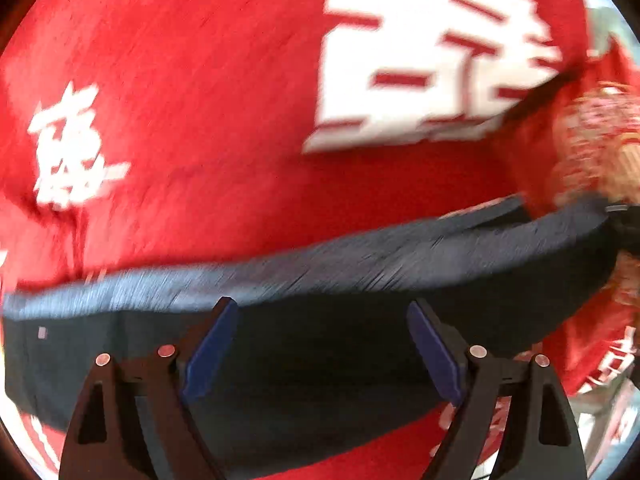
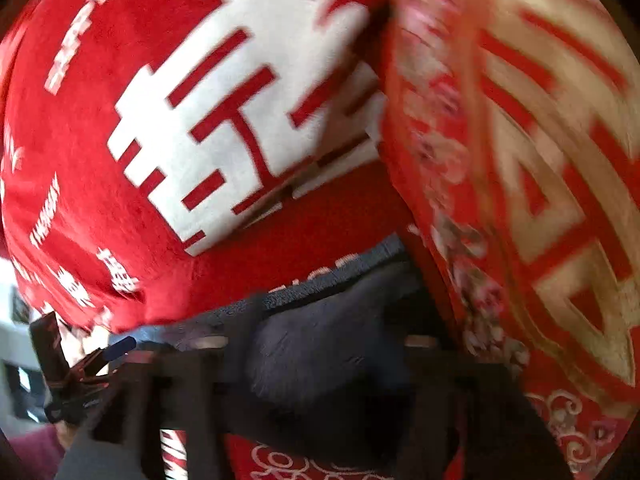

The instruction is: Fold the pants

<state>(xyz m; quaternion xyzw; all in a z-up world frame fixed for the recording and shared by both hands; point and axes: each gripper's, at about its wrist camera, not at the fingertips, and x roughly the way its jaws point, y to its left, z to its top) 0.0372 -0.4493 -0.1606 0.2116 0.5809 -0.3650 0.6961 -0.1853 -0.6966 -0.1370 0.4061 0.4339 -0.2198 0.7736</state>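
A red blanket [image 1: 200,140] with big white characters fills the background, and a gold-patterned red cushion [image 2: 540,180] rises on the right. The dark pants [image 1: 320,280] lie on the blanket as a long band, their long axis running left to right across the left wrist view. The left gripper [image 1: 322,348] hangs right above that band, jaws spread wide, blue pads clear of the cloth, nothing between them. Over to the right gripper [image 2: 320,364]: too blurred to see clearly, it seems spread with a bunched end of the pants between its jaws, apparently not pinched. The left looks better placed to regrip the folded edge.
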